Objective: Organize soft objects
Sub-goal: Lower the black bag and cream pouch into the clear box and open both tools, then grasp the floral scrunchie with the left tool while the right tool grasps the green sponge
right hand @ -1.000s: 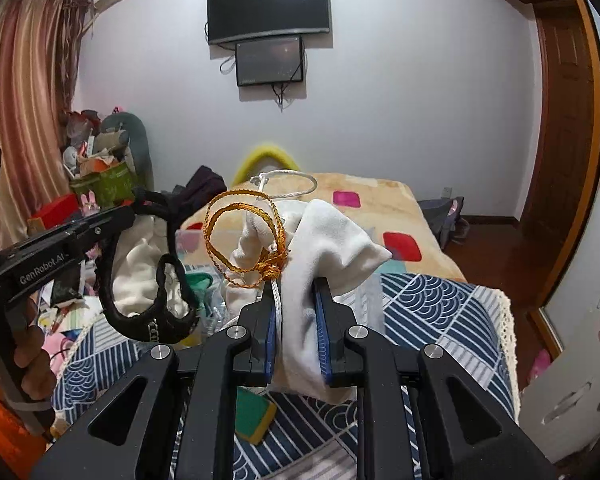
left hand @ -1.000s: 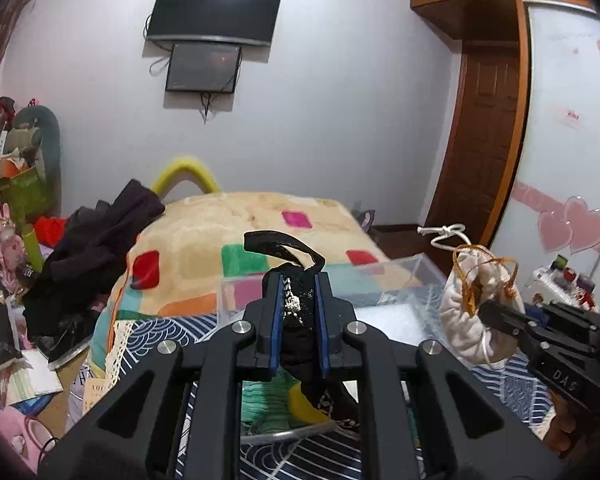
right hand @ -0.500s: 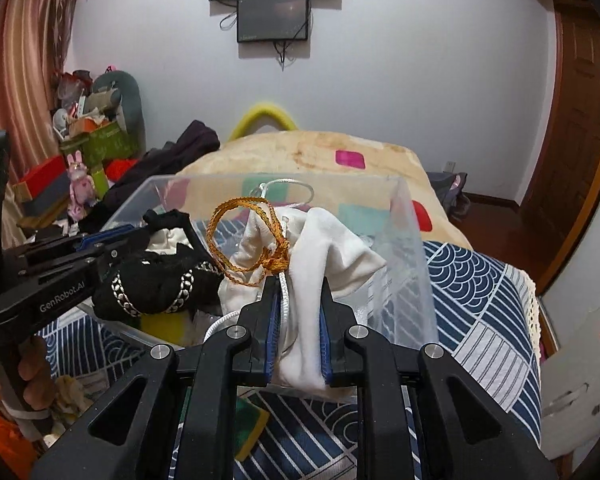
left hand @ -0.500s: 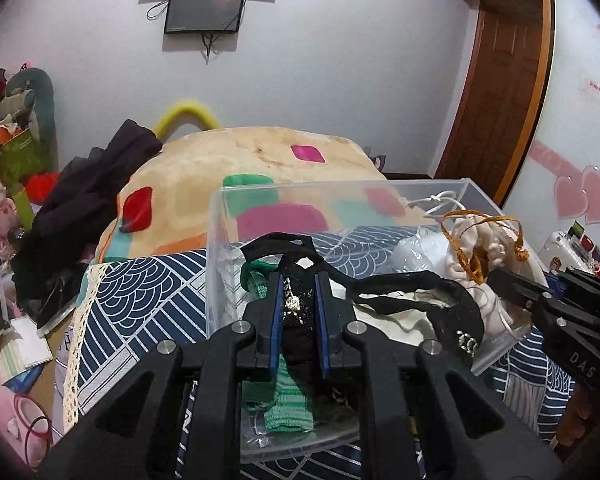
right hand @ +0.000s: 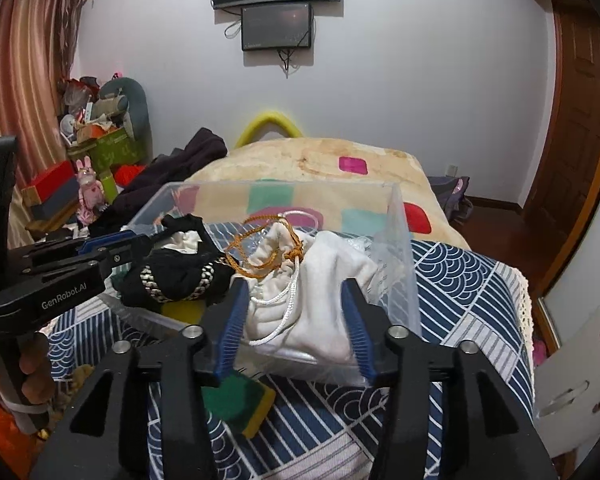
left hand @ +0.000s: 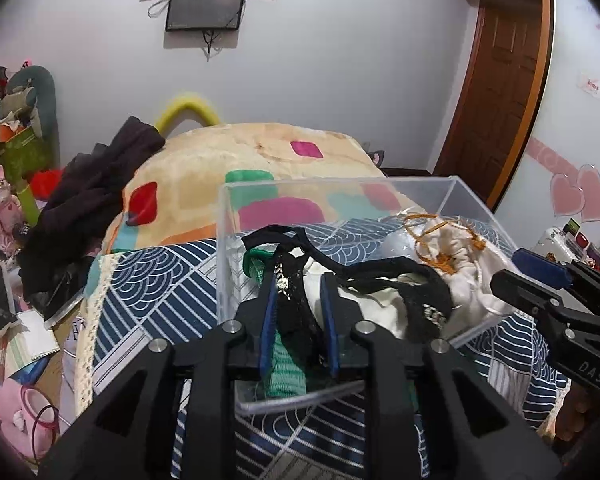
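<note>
White pouch (right hand: pixel 320 280) and black garment (left hand: pixel 300 304) are lying in the clear box (left hand: pixel 452 196); both grippers' fingers (right hand: pixel 352 316) are standing apart.

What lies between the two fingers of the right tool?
The white drawstring pouch, resting in the clear box, sits between the open right tool's fingers; right wrist view.

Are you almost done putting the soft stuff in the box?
Nearly. The white pouch and the black lacy piece both lie in the clear box. The right claw and left claw are open around them. A green-and-yellow sponge is outside on the bed.
</note>
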